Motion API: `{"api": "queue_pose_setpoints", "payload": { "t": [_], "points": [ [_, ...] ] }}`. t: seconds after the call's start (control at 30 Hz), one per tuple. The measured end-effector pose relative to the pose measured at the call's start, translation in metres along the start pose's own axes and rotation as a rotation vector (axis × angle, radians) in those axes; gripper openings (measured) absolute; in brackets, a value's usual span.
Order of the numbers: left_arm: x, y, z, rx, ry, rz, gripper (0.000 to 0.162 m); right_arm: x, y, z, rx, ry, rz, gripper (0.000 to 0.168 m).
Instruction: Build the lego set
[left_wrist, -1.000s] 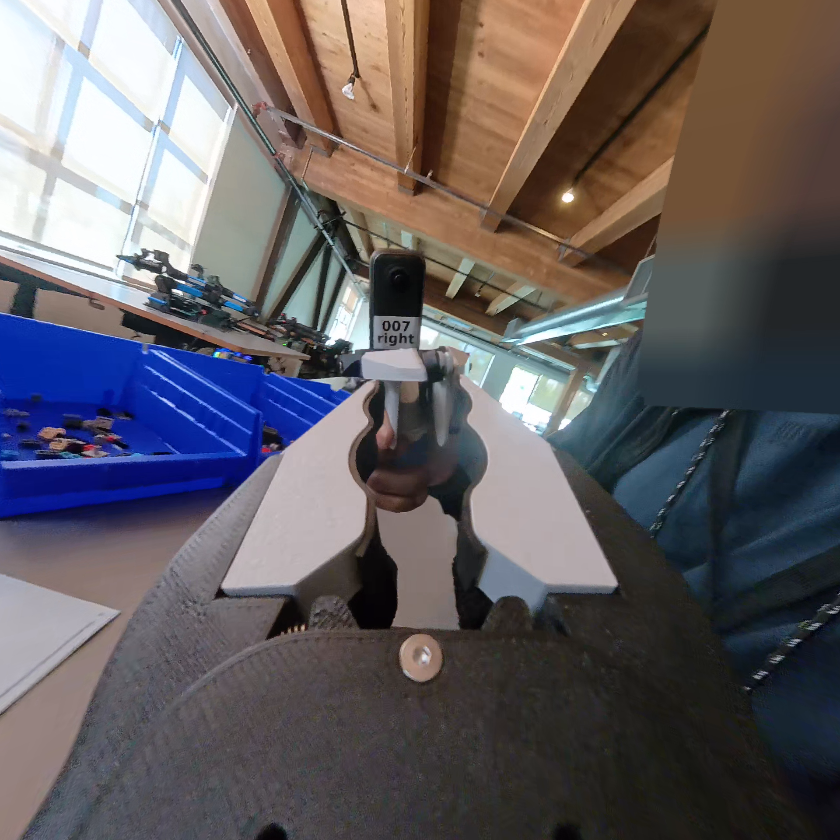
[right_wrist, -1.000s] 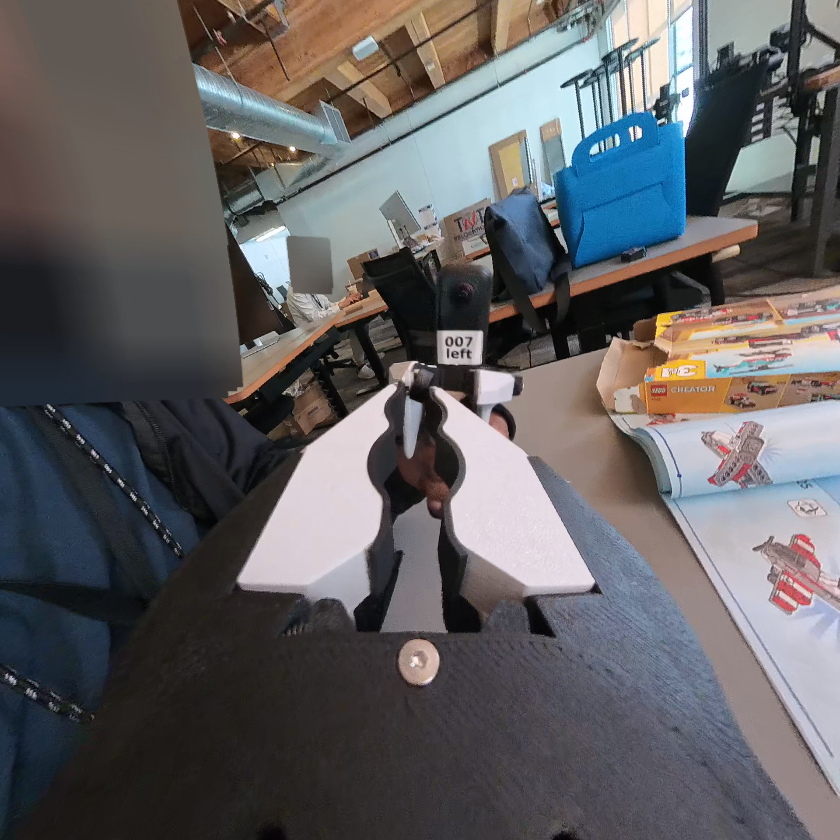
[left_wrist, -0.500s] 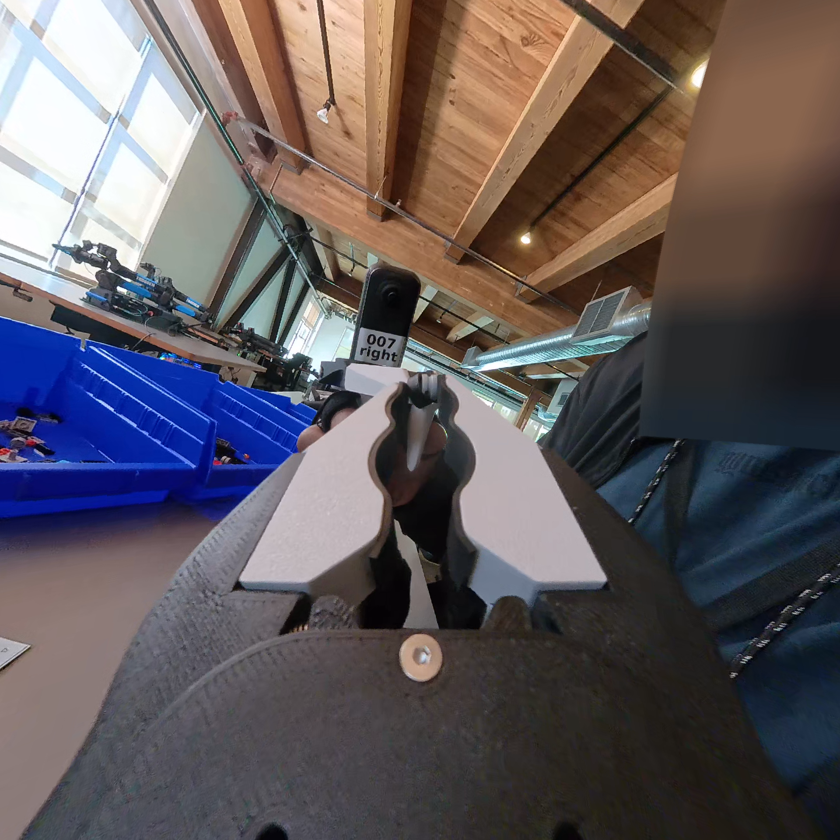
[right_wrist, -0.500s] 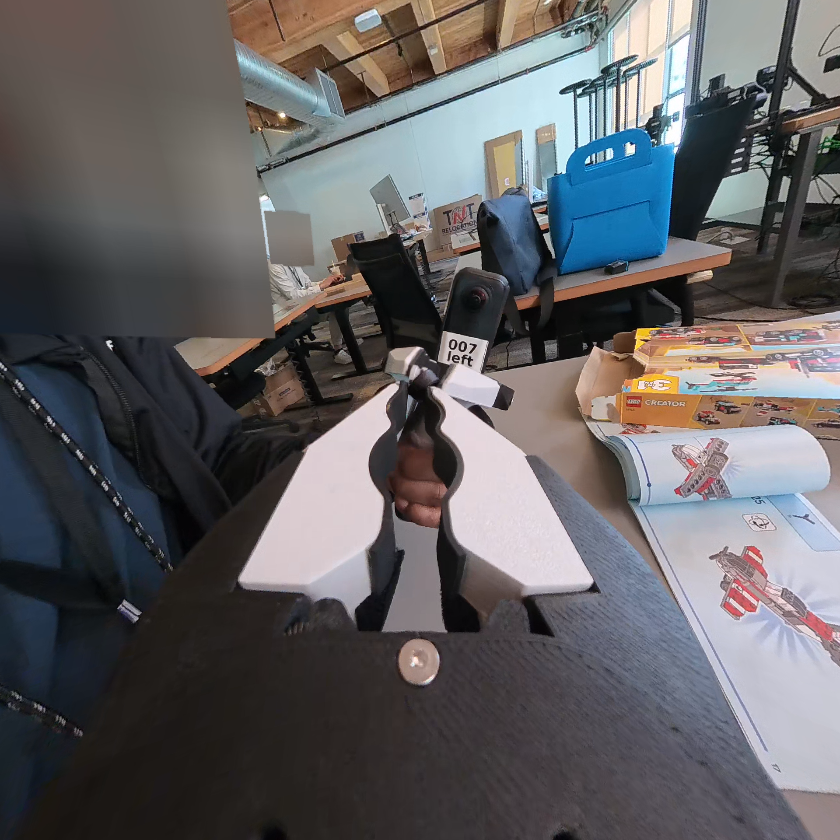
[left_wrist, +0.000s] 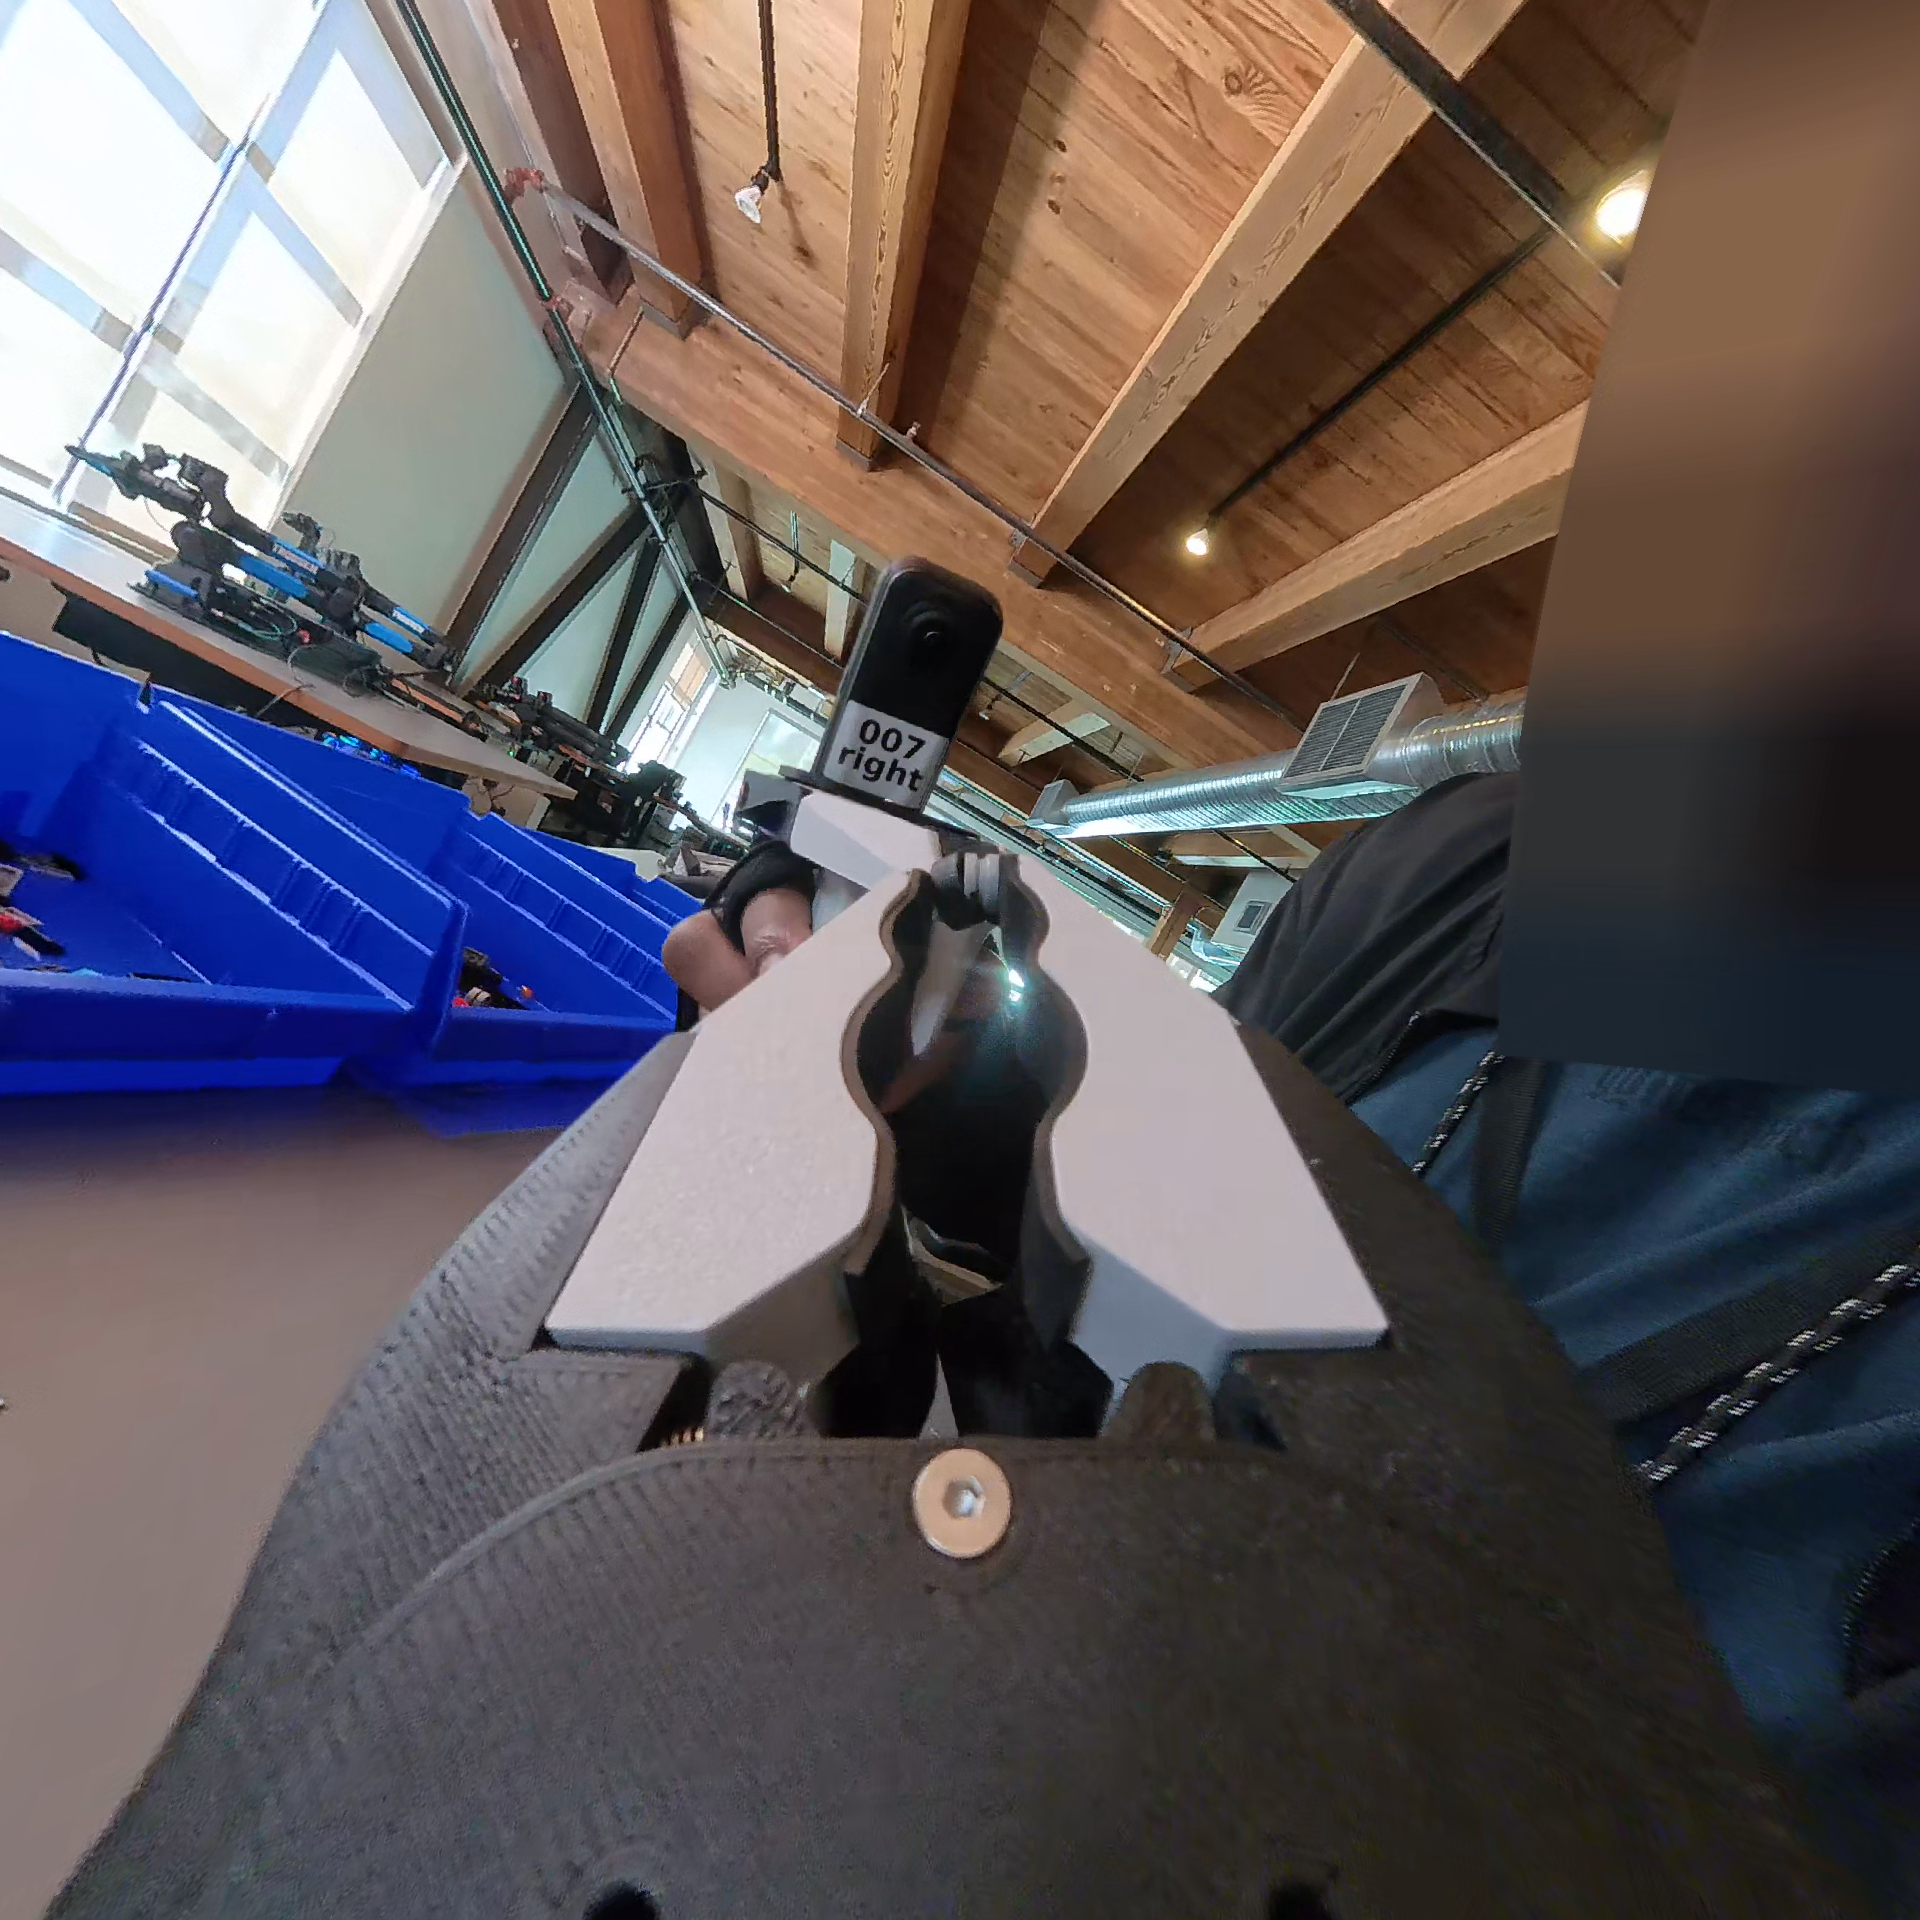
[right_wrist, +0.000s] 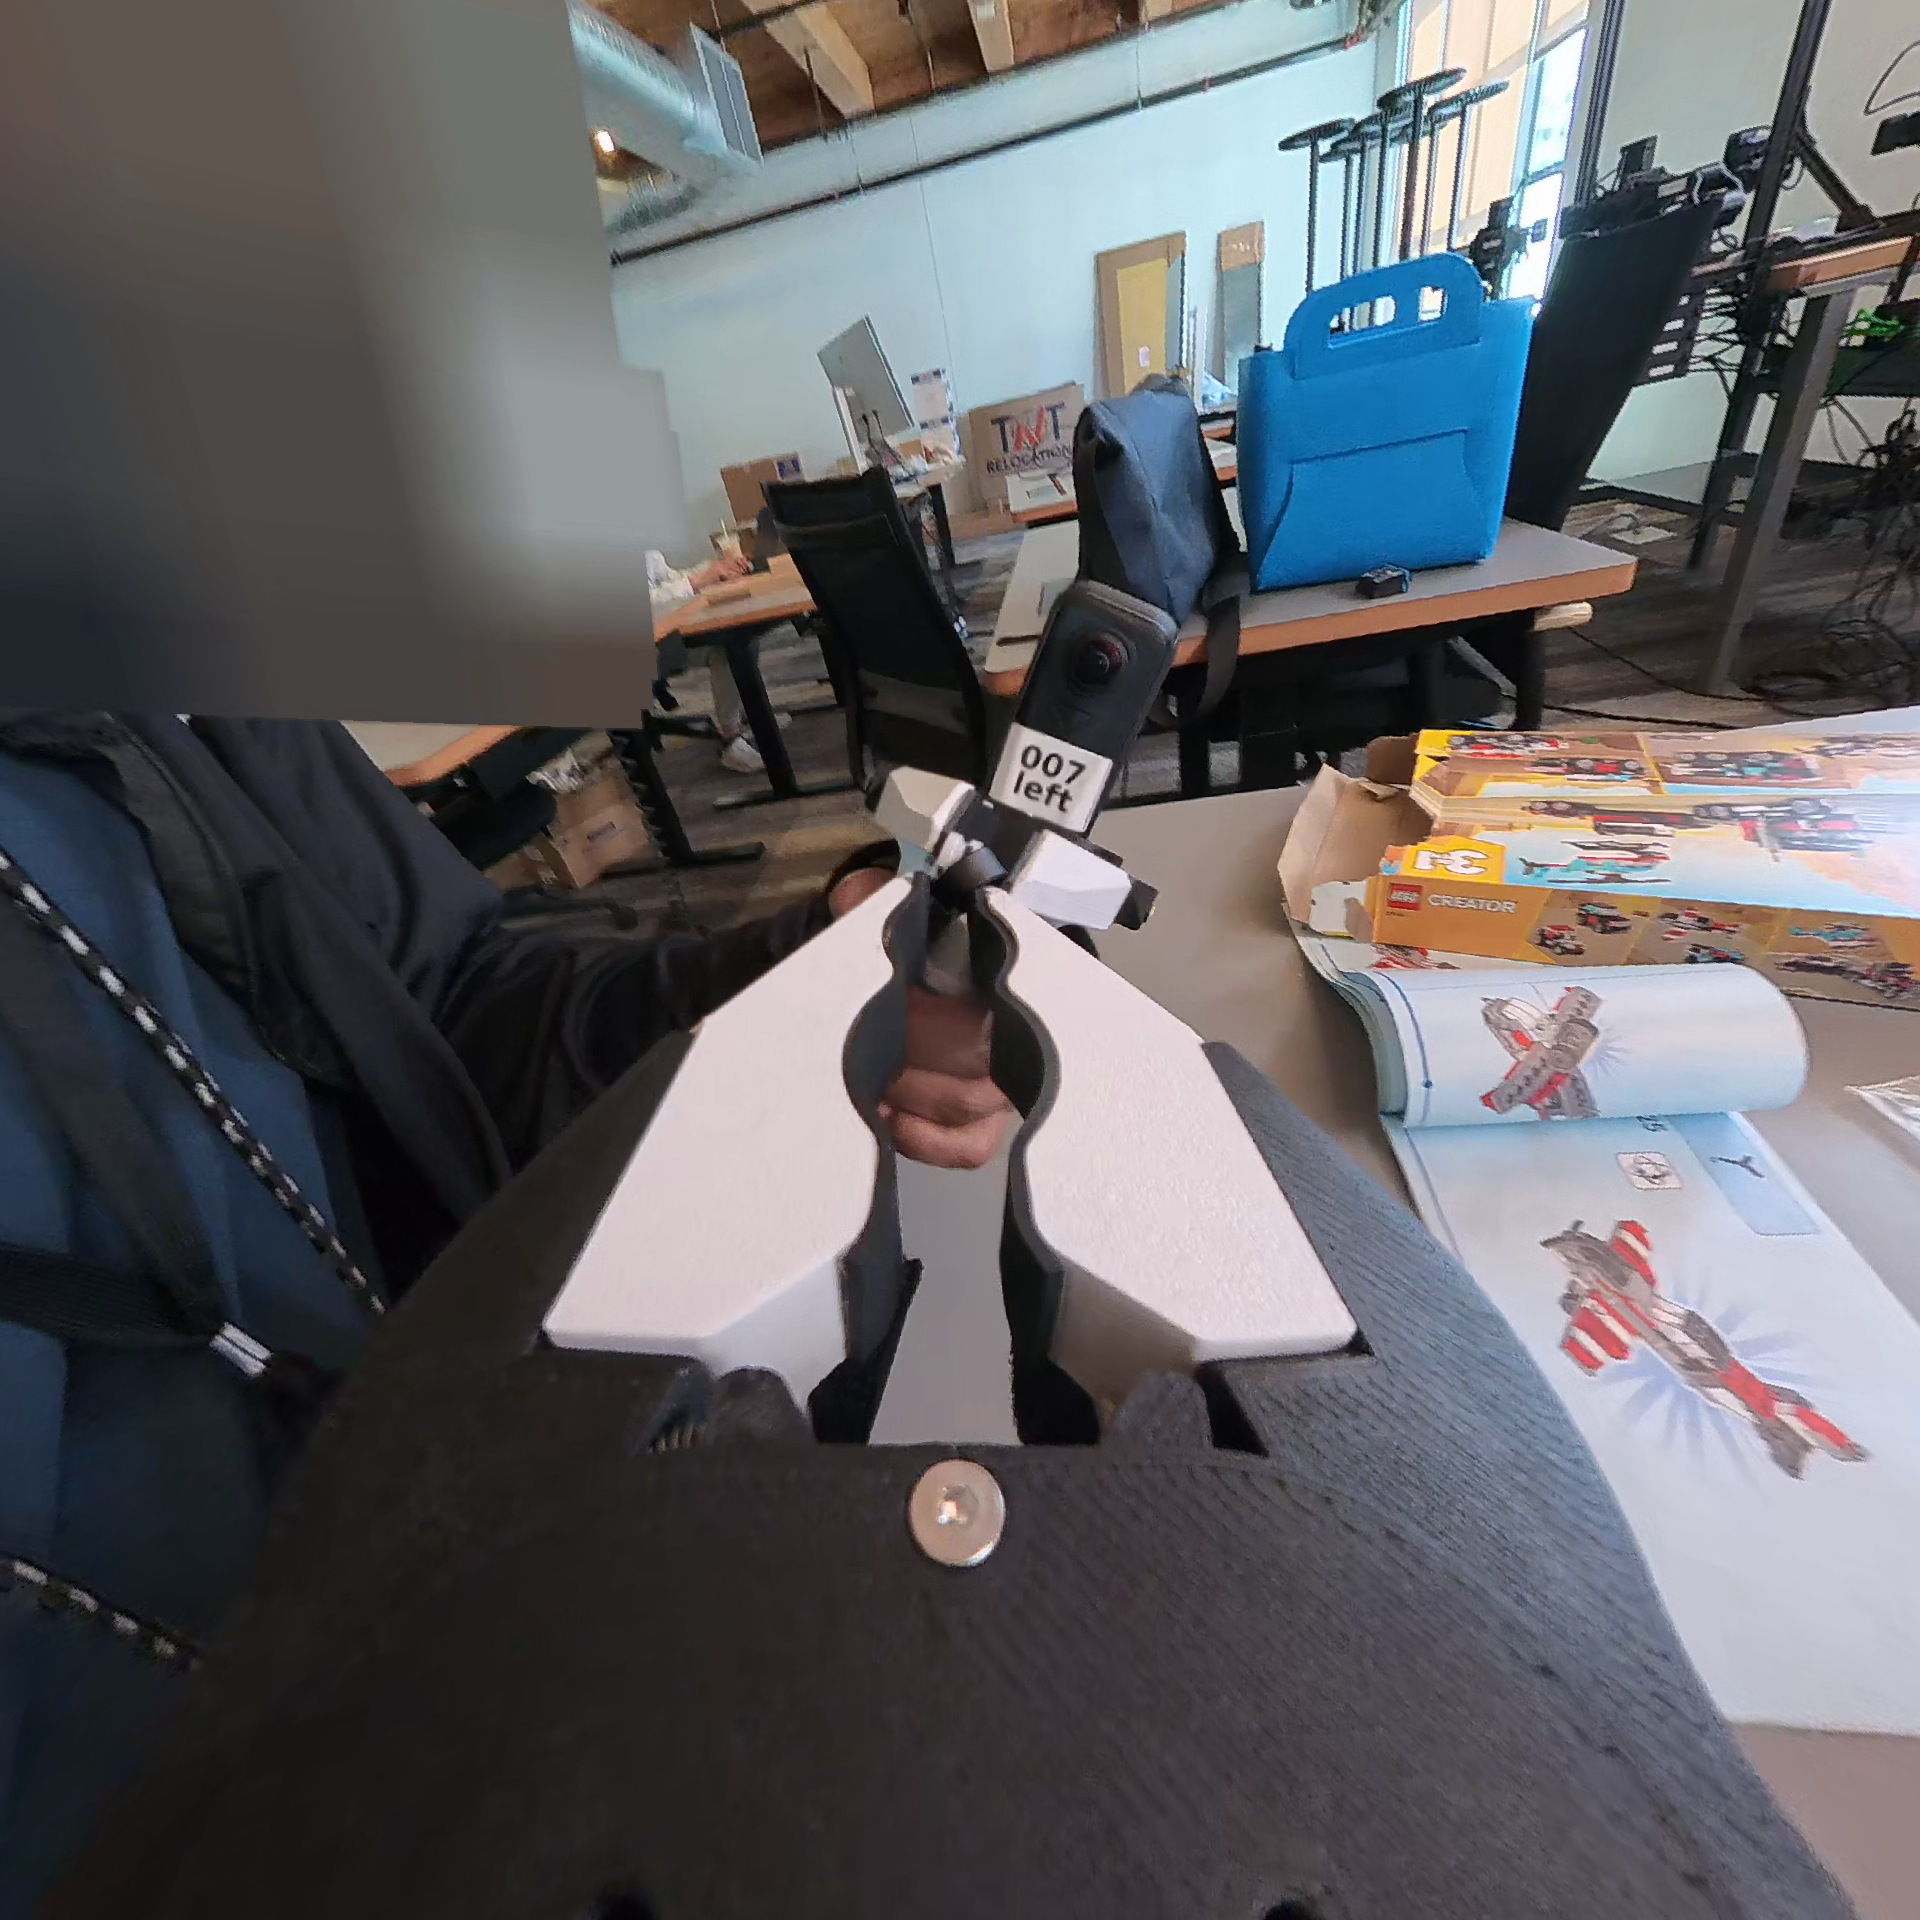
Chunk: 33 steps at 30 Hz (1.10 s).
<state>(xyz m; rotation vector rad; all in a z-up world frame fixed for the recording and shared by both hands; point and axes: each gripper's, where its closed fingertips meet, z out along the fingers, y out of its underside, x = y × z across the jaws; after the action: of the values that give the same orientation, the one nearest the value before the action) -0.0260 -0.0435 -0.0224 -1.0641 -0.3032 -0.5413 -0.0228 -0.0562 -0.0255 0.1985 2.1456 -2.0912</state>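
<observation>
L gripper (left_wrist: 961, 904) & R gripper (right_wrist: 945, 894) raised tip-to-tip, jaws closed, contents unclear.

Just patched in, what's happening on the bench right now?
A person holds both grippers up, tip to tip. The left gripper and right gripper meet on a small grey piece, but the pictures don't show which one grips it. On the table, blue bins hold loose parts on one side; on the other lie the open instruction booklet and the set's box.
</observation>
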Motion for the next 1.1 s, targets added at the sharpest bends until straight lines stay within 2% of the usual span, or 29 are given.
{"api": "queue_pose_setpoints", "payload": {
  "t": [0.23,0.4,1.1],
  "points": [
    [-0.002,0.0,-0.003,-0.009,-0.005,-0.055,0.014,0.002,0.004,0.002,-0.061,0.032,-0.077,0.007],
    [-0.005,0.0,-0.005,-0.012,-0.026,-0.03,0.013,0.003,0.005,0.003,-0.069,0.042,-0.076,0.01],
    [-0.006,0.007,0.0,-0.161,-0.207,0.48,0.013,0.007,-0.003,-0.007,0.025,0.06,0.046,0.016]
  ]
}}
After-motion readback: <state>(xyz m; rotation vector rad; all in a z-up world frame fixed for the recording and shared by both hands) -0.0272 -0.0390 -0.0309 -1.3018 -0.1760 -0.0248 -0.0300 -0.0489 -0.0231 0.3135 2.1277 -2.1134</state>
